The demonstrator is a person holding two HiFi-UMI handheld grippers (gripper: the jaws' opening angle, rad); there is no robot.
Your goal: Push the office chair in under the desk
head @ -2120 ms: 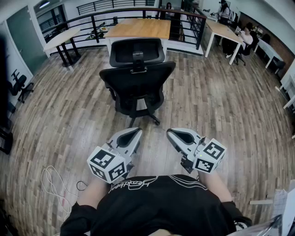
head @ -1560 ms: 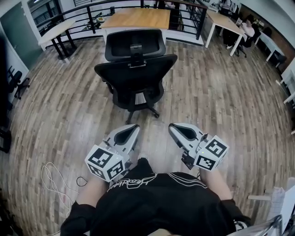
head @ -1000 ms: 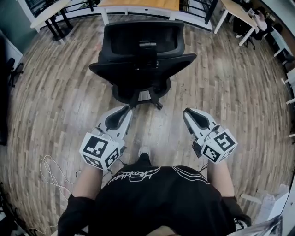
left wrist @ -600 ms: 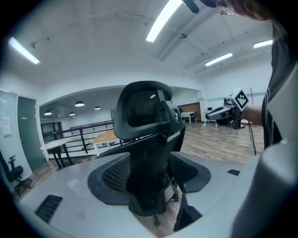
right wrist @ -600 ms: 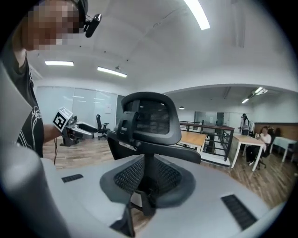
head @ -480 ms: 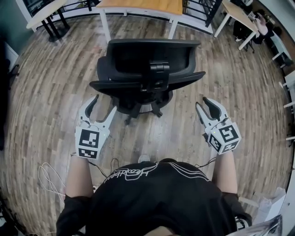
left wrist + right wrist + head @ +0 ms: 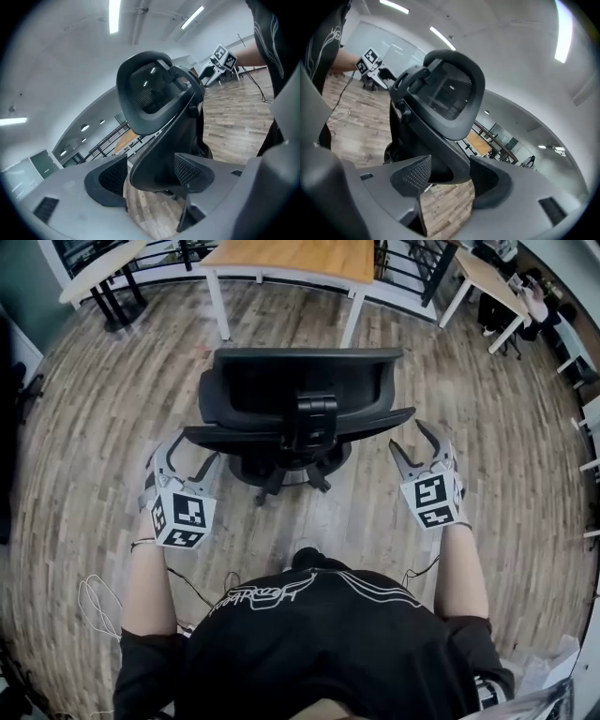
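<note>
A black office chair (image 7: 300, 399) stands with its backrest and headrest toward me, a short way out from the wooden desk (image 7: 291, 257) with white legs. My left gripper (image 7: 185, 454) is at the backrest's left edge, and its jaws are opening. The edge of the chair (image 7: 154, 89) lies between the left gripper's (image 7: 150, 173) pads without being pressed. My right gripper (image 7: 417, 442) is at the backrest's right edge, jaws opening too. The chair's (image 7: 445, 98) right edge sits between the right gripper's (image 7: 450, 176) spread pads.
The floor is wood planks. A white cable (image 7: 103, 596) lies at my lower left. A black railing (image 7: 403, 263) runs behind the desk. More desks stand at the far left (image 7: 98, 273) and far right (image 7: 487, 273), with a seated person (image 7: 536, 298) there.
Both grippers moved forward and apart, from in front of my body to the two sides of the backrest. Their jaws went from shut to wide. I have come closer to the chair.
</note>
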